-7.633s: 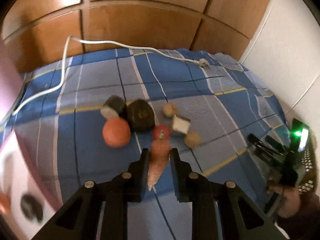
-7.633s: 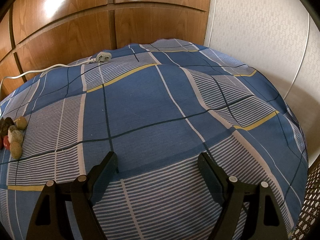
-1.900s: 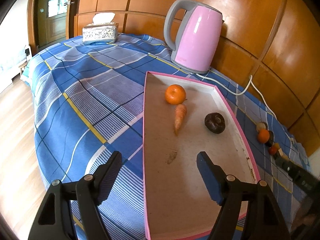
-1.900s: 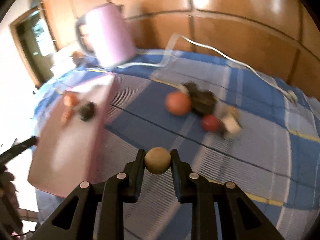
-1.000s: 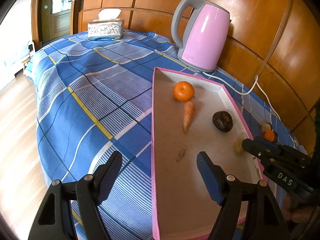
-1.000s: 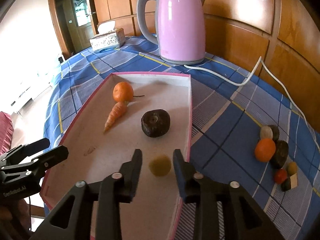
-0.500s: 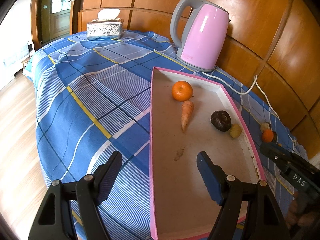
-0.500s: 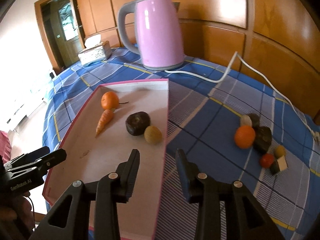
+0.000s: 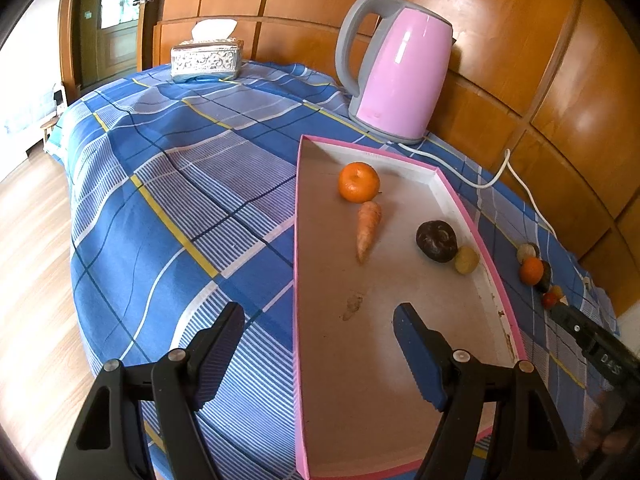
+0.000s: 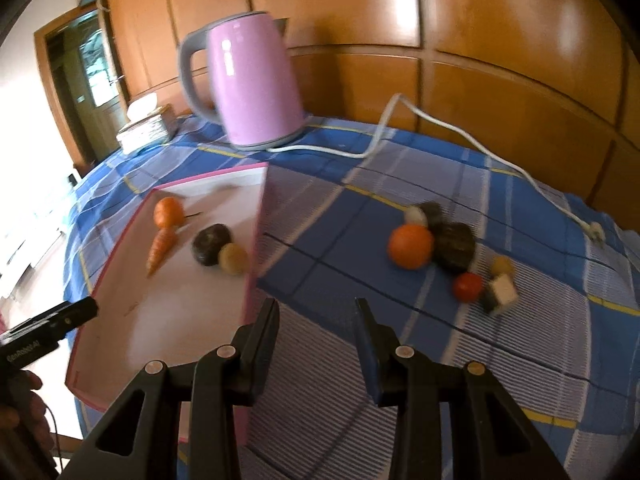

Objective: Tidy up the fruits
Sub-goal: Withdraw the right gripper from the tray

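Fruits (image 9: 359, 182) lie in the pink-rimmed tray (image 9: 297, 248); both grippers' jaws gape empty.

1. Tray (image 9: 320, 380) on table (image 9: 180, 184), kettle (image 9: 396, 84) behind its far edge.
2. In tray: orange (image 9: 358, 182) at far end, carrot (image 9: 367, 230) just before it, dark fruit (image 9: 436, 241) touching round fruit (image 9: 466, 260) by the right wall.
3. Fruit pile (image 10: 444, 248) on table, right of tray.

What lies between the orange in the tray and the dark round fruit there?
In the left wrist view, the carrot lies between the orange and the dark round fruit, touching the orange.
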Motion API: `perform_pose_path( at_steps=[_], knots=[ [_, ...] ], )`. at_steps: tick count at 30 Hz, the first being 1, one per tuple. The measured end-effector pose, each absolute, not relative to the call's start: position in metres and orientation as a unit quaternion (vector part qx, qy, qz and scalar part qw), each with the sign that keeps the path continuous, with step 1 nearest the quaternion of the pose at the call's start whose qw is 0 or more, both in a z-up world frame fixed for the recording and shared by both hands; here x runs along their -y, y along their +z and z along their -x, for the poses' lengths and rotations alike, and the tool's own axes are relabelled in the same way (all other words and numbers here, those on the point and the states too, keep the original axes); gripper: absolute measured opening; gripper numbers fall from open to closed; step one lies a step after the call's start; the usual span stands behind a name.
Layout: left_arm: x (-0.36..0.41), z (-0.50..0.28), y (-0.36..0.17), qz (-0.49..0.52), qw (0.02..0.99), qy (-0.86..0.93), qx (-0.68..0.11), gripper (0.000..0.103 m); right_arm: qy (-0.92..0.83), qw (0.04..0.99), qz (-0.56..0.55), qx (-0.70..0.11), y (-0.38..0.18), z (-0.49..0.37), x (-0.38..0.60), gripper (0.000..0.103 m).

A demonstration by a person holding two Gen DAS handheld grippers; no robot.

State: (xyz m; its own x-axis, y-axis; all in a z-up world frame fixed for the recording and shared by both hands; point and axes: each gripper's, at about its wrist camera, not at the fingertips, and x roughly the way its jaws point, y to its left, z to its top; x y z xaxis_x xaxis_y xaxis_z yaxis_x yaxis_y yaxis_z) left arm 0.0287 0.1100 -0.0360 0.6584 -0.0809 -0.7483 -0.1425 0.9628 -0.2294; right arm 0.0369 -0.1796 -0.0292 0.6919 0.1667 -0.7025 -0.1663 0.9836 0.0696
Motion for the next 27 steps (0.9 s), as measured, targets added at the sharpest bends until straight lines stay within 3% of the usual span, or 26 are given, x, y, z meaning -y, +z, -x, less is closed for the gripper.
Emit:
perform_pose_path(
  at_steps=[14, 27],
  knots=[
    [-0.108, -0.03, -0.034, 0.136, 0.901, 0.013, -0.412, 0.077, -0.115, 0.914, -0.061, -0.385, -0.043, -0.004, 0.303, 0.038],
    [-0.069, -0.044, -0.011, 0.09, 0.91, -0.054, -0.402, 0.077, -0.37, 0.839, -0.135, -0.376, -0.075, 0.062, 0.429, 0.038]
  ],
)
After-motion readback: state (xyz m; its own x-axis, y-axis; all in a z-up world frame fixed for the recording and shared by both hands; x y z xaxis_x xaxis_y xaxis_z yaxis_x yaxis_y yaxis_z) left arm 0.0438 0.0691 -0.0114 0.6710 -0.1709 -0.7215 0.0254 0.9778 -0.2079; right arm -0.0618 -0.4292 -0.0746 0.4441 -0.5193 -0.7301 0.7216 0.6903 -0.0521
